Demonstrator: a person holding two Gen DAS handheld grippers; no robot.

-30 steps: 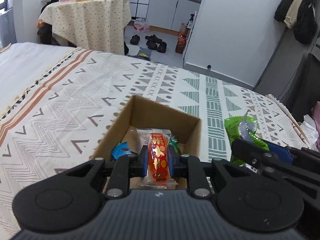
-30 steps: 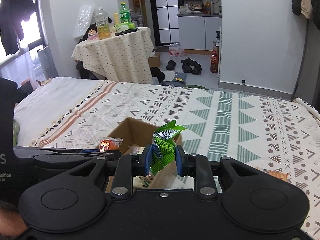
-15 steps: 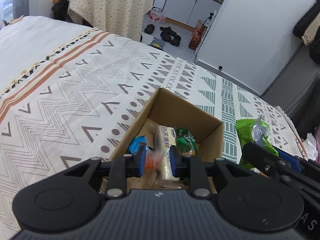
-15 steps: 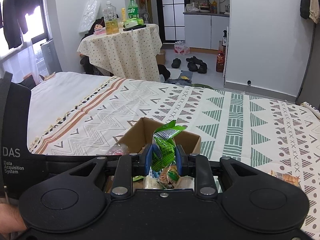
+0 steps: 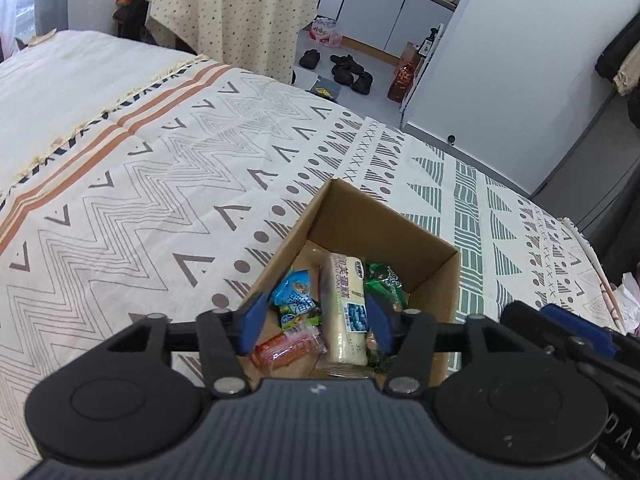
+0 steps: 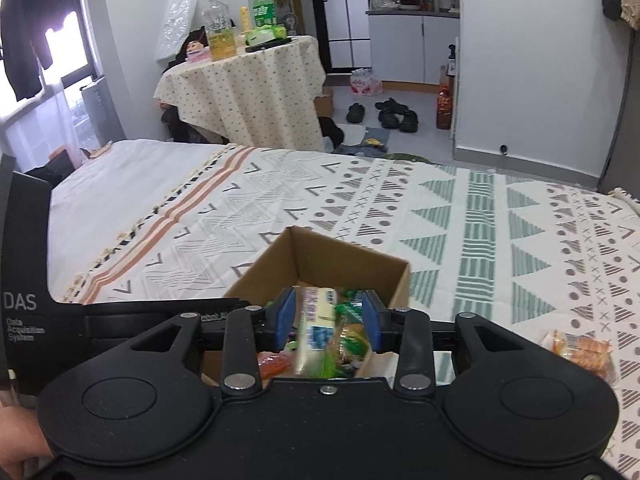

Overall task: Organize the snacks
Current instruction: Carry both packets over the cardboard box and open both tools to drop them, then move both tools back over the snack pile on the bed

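The box (image 5: 384,236) stands open on the bed (image 5: 160,184), on the patterned cover, nearer to the bed's near edge than to its far edge. Its far corner points toward the foot of the bed, where the floor begins. On the left of the box the cover is wide and bare up to the plain white sheet. On the right there is a bare strip of cover, and near the right edge of the bed lies one orange packet (image 6: 582,350), well apart from the box.

The left gripper (image 5: 314,322) hangs over the near part of the box with its jaws about half open; they have just been opening. Nothing is pressed between them. Below the gap lie a red packet (image 5: 286,346), a blue packet (image 5: 296,292), a pale cake bar (image 5: 346,304) and a green packet (image 5: 382,280), all inside the box walls. The red packet lies at the near left wall.

The right gripper (image 6: 326,322) is just beside the left one, also over the near rim of the box. Its jaws have just been opening too and stand a little apart, with no packet gripped. The snacks under it look blurred, green and pale together, so I cannot tell them apart well there.

The two grippers are close, side by side, with little room between them.
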